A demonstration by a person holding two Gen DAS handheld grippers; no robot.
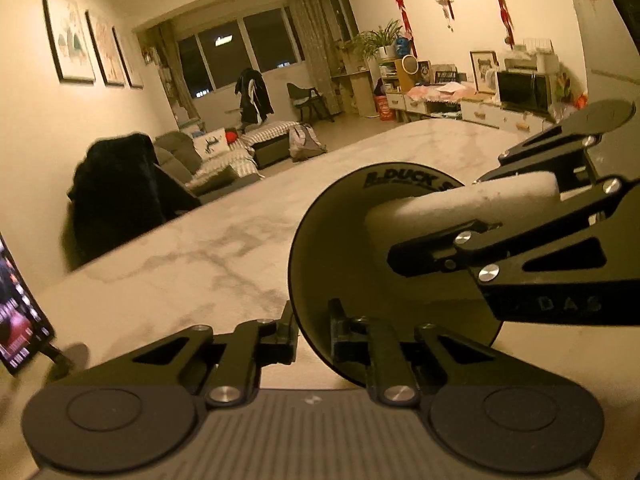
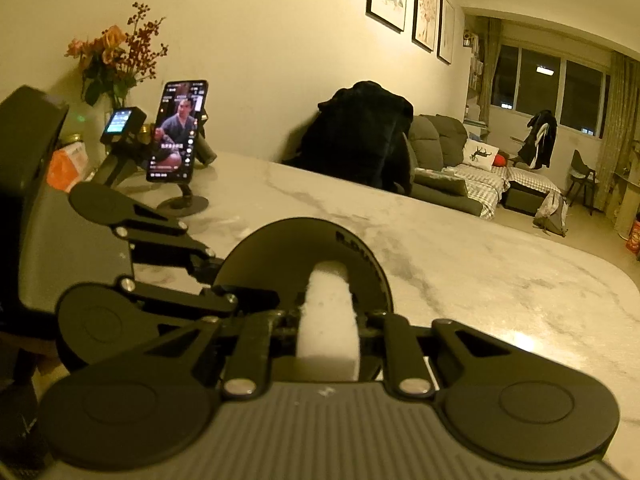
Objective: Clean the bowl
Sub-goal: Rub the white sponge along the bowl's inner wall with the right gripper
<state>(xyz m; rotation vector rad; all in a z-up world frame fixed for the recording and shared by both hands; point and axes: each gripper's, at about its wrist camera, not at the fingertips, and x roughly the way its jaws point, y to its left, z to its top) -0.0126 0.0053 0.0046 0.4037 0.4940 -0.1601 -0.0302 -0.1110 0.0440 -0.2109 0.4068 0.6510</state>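
1. The left gripper (image 1: 314, 330) is pinching the thin rim of a dark, round, glossy bowl (image 1: 340, 256), tilted above the marble table (image 1: 180, 264).
2. The right gripper (image 2: 326, 320) is clenching a white, porous sponge block (image 2: 328, 320), pressing inside the bowl.

marble table (image 1: 168, 256), grey sofa (image 2: 436, 148), dark windows (image 1: 240, 48), framed pictures (image 2: 404, 0)

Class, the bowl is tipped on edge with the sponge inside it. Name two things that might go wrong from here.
1. The left gripper pinches only the dark bowl's thin rim, so scrubbing pressure may twist it free.
2. The white sponge in the right gripper may push the bowl across the smooth marble table.
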